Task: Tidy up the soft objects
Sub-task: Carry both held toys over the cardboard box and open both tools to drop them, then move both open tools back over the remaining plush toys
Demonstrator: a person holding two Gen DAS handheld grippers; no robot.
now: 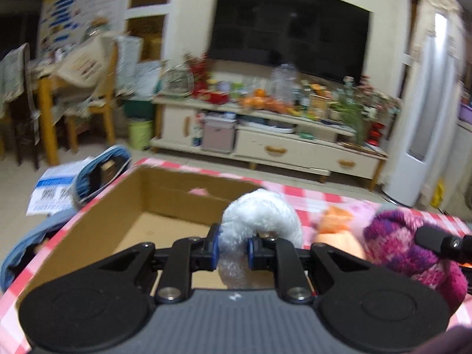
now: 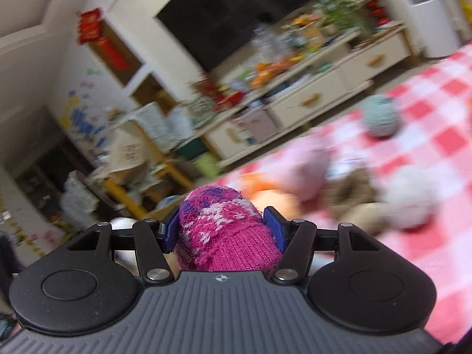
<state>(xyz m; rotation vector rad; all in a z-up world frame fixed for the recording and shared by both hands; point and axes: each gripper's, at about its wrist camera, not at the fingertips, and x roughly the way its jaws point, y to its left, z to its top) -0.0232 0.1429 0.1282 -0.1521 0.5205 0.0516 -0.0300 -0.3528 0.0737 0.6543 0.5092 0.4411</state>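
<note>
Cardboard box [image 1: 165,203] open-topped on the red-and-white check tablecloth [image 1: 318,197], set at the left edge of the work area, probably as the bin for the soft items; interior looks bare from the left wrist view, apart from something pink at the far wall, too blurred to identify. Left gripper [image 1: 232,250] clenched to its tightest on a white fluffy plush [image 1: 259,218], blue pads [image 1: 213,247] pinching a narrow fold of fur, bulk of the plush bulging ahead of the fingertips. Pinch on a small tuft makes sense: pile compresses, so a narrow bite gets a firm hold. Plush sits just over the near-right rim of the box, so likely about to go in, not yet released. Right gripper [image 2: 225,233] spread fairly wide but gripping: blue pads [image 2: 274,228] pressing both sides of a pink-and-purple knit piece [image 2: 224,227], probably a hat or rolled sock, cannot tell which. Wide stance fits the bulk of the knit bundle. Same knit item visible in the left view, just right of the white plush, with one black finger of the right gripper over it. Remaining soft items loose on the cloth, well apart from the box: light blue ball [image 2: 379,116], pale round plush [image 2: 410,200], brownish plush [image 2: 354,191], orange piece [image 1: 333,215] near the knit. Heavy blur on the right wrist view, so finer contact detail not readable.
</note>
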